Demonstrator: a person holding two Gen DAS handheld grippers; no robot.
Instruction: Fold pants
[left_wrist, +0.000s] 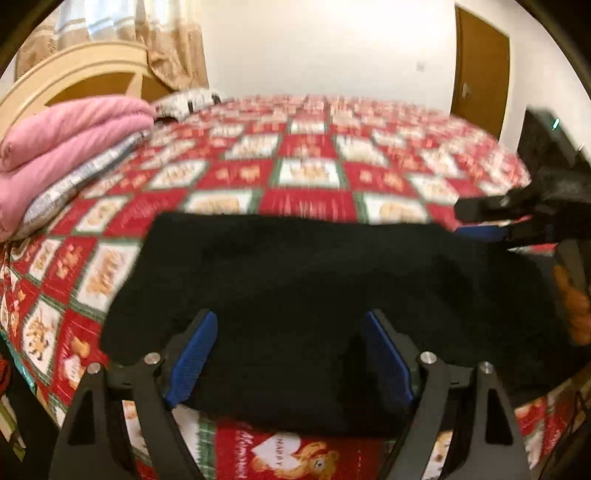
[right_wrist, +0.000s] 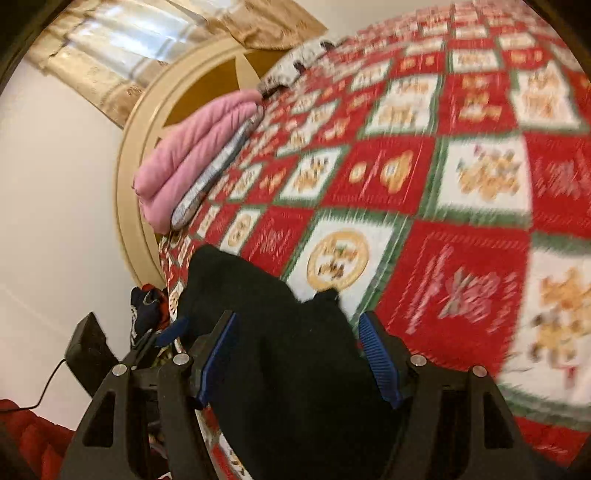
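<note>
Room: we see a bedroom with white walls, a brown door (left_wrist: 480, 70), patterned curtains (left_wrist: 173, 48) and a cream arched headboard (left_wrist: 74, 74).
Surface: a bed under a red, white and green checked bedspread (left_wrist: 306, 173) printed with teddy bears (one square reads "HAPPY").
Bedding: we count a folded pink quilt (left_wrist: 55, 140) near the headboard, stacked on a grey-and-white patterned layer.
Pants: black pants (left_wrist: 295, 280) lie folded in a broad band across the near edge of the bed, one end bunched toward the right wrist camera.
Left gripper (left_wrist: 290, 358): hovering over the near edge of the pants; we find its blue pads spread wide, gripping nothing.
Right gripper (right_wrist: 297, 354): blue pads parted with the bunched cloth between them; we see no pad pressing on it.
Cross view: the right gripper shows at the right edge of the left wrist picture, at the pants' far corner (blurred).
</note>
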